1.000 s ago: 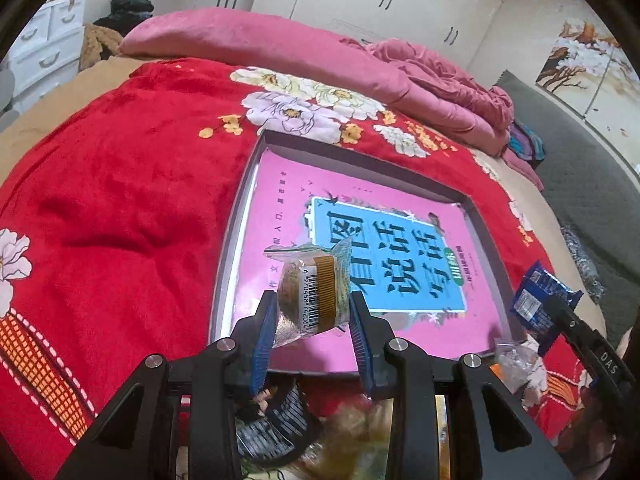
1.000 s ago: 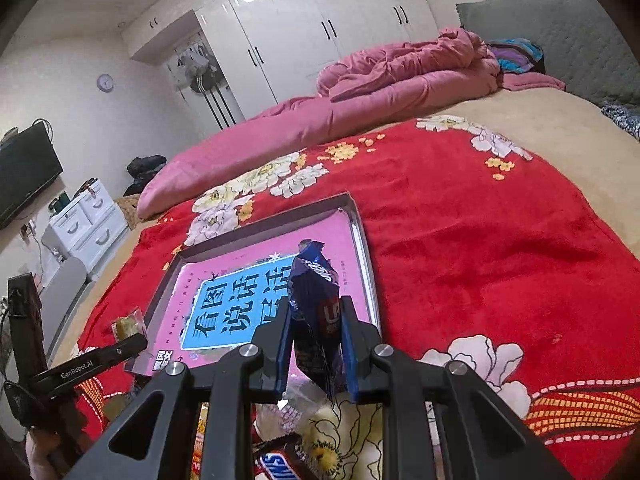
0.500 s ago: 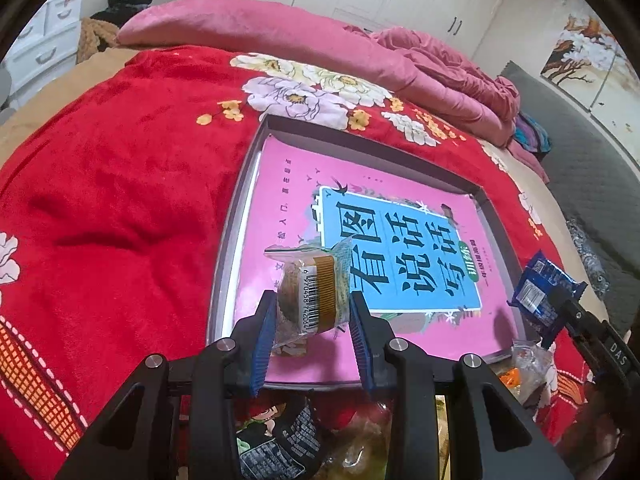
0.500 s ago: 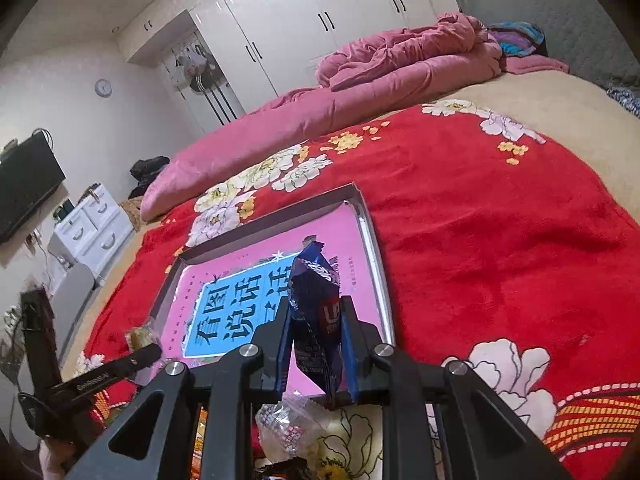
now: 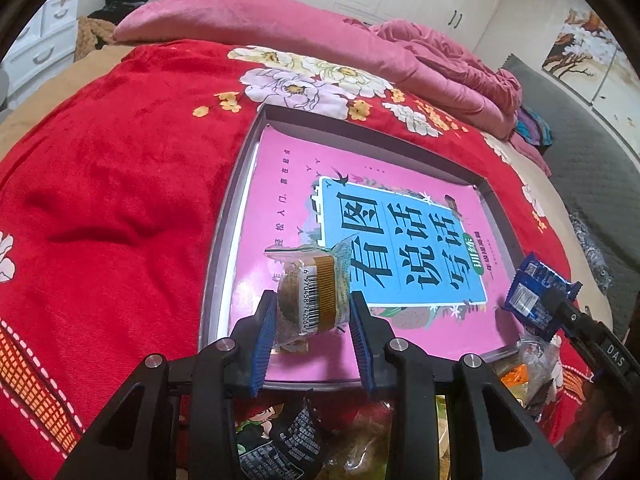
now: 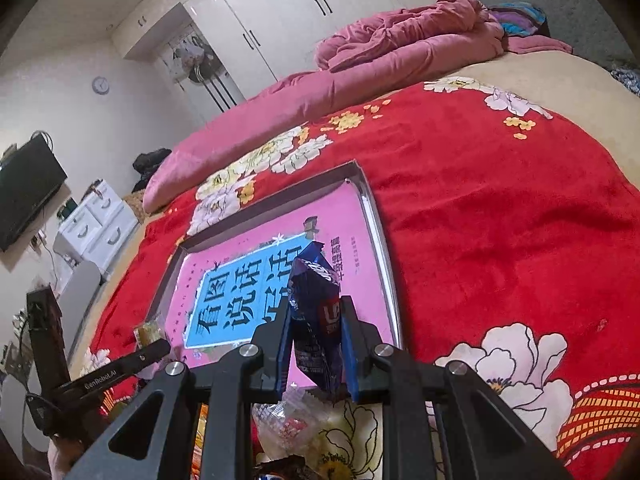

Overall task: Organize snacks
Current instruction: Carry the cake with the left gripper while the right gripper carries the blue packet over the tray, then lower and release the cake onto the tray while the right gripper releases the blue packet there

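My left gripper [image 5: 312,320] is shut on a clear-wrapped cake snack [image 5: 316,290] with a barcode, held above the near left part of a shallow grey tray [image 5: 240,184] lined with a pink and blue book cover. My right gripper [image 6: 316,336] is shut on a dark blue snack packet [image 6: 318,320], held upright over the tray's near right corner [image 6: 390,280]. The blue packet also shows in the left wrist view [image 5: 534,296], and the cake snack in the right wrist view [image 6: 148,334].
The tray lies on a red flowered blanket [image 5: 120,184] on a bed. Loose snack packets [image 5: 280,444] lie under both grippers at the near edge [image 6: 288,424]. A pink quilt [image 5: 320,40] is heaped at the far side.
Both grippers have moved forward over the tray with their snacks still held; the tray looks nearer and larger in both views.
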A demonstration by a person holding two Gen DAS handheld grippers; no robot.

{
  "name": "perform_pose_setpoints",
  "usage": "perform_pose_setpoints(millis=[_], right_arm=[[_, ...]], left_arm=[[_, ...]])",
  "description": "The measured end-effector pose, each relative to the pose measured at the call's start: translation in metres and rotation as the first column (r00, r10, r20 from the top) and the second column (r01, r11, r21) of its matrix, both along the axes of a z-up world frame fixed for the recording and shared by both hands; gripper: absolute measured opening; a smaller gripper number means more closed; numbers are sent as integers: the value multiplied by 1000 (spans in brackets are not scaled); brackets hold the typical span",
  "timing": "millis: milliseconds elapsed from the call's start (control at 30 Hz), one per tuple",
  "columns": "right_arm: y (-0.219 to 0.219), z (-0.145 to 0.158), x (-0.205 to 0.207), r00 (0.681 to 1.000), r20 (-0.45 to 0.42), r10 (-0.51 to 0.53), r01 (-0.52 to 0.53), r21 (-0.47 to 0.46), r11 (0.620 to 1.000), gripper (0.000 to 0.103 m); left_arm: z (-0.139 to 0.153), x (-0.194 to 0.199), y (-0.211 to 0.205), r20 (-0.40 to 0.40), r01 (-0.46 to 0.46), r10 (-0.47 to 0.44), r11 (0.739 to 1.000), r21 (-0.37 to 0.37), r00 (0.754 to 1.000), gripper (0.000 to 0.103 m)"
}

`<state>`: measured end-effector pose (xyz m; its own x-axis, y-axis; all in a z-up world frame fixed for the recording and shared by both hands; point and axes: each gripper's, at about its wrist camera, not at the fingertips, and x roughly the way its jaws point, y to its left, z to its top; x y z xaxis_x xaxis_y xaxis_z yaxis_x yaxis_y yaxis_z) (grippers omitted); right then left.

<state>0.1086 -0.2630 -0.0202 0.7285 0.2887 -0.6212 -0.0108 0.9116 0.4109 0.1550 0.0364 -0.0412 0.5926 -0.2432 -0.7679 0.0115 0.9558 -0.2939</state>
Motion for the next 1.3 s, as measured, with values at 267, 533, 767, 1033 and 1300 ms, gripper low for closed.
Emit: perform_pose_setpoints(millis=[267,533,767,1033,1300], right_arm=[[4,0,0,1000,-3,8,-8,-34,999,23],[-2,-2,0,1000,-10,-22,21,-45,999,24],[1,2,-1,999,-5,-51,50,-147,988,31],[1,1,-1,998,-7,-59,57,-179,982,35],[7,-4,2,999,-35,-13,8,-160,987,35]], left_arm=[[0,0,-7,1,32,-32,999,6,999,37],[-1,0,-7,-2,40,-40,999,2,999,37],[-1,0,-9,-2,45,-45,999,-4,999,38],[0,0,-8,-3,49,-49,999,-13,999,38],[1,-1,-8,-2,55,-55,998,-23,998,45]])
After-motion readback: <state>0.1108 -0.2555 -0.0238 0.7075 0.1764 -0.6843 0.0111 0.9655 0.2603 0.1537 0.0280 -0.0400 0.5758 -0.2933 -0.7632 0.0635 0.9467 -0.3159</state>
